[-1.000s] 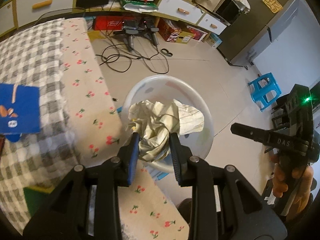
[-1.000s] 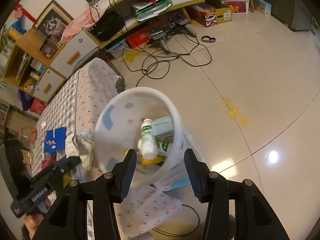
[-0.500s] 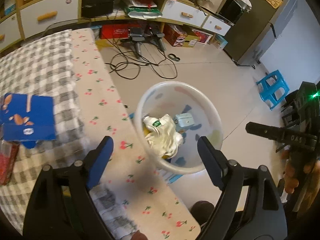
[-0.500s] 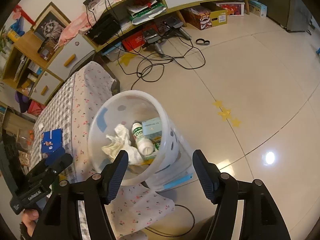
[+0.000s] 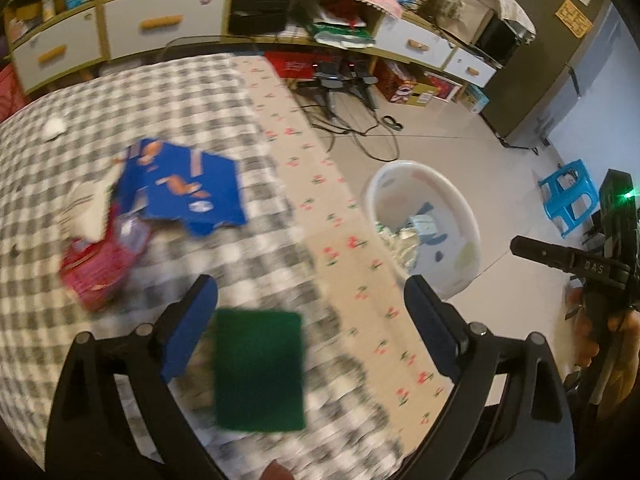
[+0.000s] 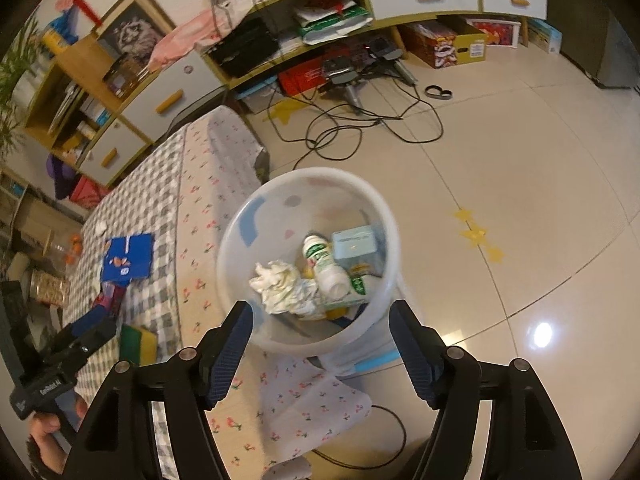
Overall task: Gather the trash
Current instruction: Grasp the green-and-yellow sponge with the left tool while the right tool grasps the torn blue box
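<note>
The white bin (image 6: 240, 216) stands on the floor beside the checked table (image 5: 120, 100). In it lie a crumpled paper (image 6: 280, 284), a white bottle (image 6: 324, 264) and a pale blue box (image 6: 354, 244). My right gripper (image 6: 322, 312) hovers over the bin's near rim, its jaws opening with nothing between them. My left gripper (image 5: 308, 292) hangs over the table, its jaws opening and empty. A green sponge (image 5: 258, 364) lies on the cloth below them. Further off lie a flattened blue carton (image 5: 184, 188) and a red packet (image 5: 100, 268). The bin (image 5: 424, 184) sits to its right.
Black cables (image 6: 360, 124) trail across the tiled floor behind the bin. A long cabinet with white drawers (image 5: 160, 24) lines the back wall. A blue stool (image 5: 568, 196) and a dark fridge (image 5: 552, 60) stand at the right. A small white scrap (image 5: 54, 126) lies on the table.
My left gripper let go of the crumpled paper, which fell into the bin, then opened wide and swung left over the table. My right gripper widened above the bin.
</note>
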Demonstrator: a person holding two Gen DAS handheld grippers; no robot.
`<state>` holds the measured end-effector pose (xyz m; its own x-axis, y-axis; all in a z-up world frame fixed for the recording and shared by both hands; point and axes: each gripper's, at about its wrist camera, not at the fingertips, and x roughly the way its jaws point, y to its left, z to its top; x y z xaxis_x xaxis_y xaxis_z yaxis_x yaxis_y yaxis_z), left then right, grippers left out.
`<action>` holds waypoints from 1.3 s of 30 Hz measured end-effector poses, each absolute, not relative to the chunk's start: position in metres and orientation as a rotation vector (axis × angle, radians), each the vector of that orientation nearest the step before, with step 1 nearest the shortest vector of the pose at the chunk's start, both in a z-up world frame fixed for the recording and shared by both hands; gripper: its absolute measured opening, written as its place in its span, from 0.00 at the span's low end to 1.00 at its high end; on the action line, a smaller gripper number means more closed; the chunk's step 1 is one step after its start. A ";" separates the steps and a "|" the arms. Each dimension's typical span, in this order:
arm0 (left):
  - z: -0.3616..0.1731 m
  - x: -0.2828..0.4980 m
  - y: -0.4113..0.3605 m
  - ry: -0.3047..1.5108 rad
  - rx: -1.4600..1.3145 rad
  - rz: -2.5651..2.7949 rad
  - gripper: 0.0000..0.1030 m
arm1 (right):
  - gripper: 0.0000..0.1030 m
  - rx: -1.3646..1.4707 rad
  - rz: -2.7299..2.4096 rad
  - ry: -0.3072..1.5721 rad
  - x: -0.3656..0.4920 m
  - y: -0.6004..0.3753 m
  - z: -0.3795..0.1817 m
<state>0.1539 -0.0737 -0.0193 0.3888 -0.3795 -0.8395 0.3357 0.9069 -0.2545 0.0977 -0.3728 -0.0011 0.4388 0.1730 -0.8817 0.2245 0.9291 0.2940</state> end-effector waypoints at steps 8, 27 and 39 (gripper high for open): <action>-0.023 0.145 -0.026 1.142 -0.071 -0.365 0.92 | 0.72 0.335 0.019 1.139 0.094 -0.338 -0.001; -0.038 0.136 0.009 1.261 -0.143 -0.358 0.91 | 0.73 0.282 0.062 1.162 0.100 -0.294 -0.008; -0.078 0.128 -0.063 1.359 0.007 -0.408 0.64 | 0.73 0.301 0.025 1.176 0.097 -0.308 -0.014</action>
